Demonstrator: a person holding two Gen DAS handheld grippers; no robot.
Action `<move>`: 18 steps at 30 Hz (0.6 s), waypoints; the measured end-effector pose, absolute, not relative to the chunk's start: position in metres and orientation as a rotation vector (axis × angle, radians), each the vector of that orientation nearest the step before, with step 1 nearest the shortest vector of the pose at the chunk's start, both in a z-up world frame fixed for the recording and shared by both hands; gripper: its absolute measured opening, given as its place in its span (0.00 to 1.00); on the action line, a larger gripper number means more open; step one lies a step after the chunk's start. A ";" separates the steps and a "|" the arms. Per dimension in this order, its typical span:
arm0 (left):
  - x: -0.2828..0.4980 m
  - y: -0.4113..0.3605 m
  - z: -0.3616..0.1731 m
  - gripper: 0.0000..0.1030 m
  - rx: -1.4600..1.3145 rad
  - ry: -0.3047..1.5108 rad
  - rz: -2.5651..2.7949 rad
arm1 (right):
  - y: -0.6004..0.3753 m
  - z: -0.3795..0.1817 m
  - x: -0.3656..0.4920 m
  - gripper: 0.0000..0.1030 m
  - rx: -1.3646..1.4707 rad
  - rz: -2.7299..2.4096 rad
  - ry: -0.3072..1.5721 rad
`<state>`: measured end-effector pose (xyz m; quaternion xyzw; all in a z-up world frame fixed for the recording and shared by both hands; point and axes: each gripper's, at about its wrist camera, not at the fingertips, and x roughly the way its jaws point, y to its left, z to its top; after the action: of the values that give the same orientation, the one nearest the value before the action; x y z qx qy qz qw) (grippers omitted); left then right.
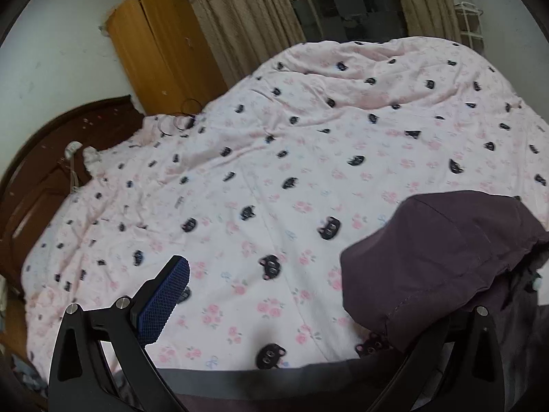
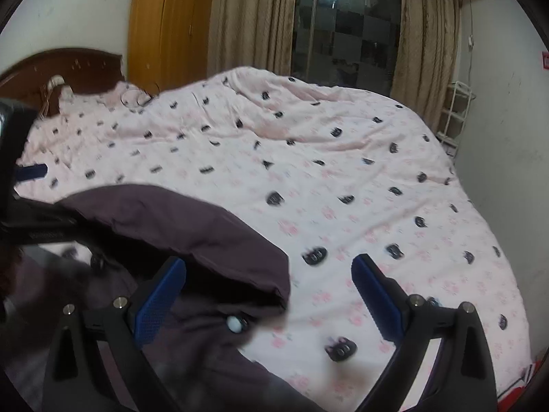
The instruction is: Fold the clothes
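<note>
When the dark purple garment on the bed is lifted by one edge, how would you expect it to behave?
The purple garment probably droops and bunches: it already lies in soft folds. Its smooth fabric may slip between the pads. The toggle would likely dangle.

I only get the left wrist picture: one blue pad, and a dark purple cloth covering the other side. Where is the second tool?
Observer: The right gripper shows in the right wrist view. It is open, with nothing held between its fingers.
Operator: Is it near the purple cloth?
Observer: Yes. Its left blue pad is over the dark purple garment, and the other pad is over bare bedspread.
Operator: What lies past the bed on that side?
Observer: A white wall, and a red thing at the bed's near corner.
</note>
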<state>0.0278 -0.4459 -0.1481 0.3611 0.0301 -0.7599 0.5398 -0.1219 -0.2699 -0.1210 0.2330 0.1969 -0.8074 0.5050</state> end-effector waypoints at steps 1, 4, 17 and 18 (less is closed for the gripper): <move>0.024 -0.450 -0.154 1.00 0.861 0.053 -1.788 | -0.275 -0.120 -0.121 0.95 0.566 -1.945 0.483; 0.010 -0.462 -0.181 1.00 0.919 0.010 -1.732 | -0.289 -0.123 -0.120 0.95 0.578 -1.936 0.523; 0.057 -0.505 -0.169 0.99 1.101 0.702 -2.227 | -0.333 -0.122 -0.212 0.96 0.976 -1.524 0.248; 0.063 -0.514 -0.165 0.99 1.057 0.740 -2.233 | -0.340 -0.126 -0.228 0.96 1.038 -1.479 0.195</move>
<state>0.0634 -0.5140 -0.1647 0.3936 0.2758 -0.8318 0.2776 -0.2281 -0.3395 -0.1257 0.4503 0.0846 -0.6420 0.6148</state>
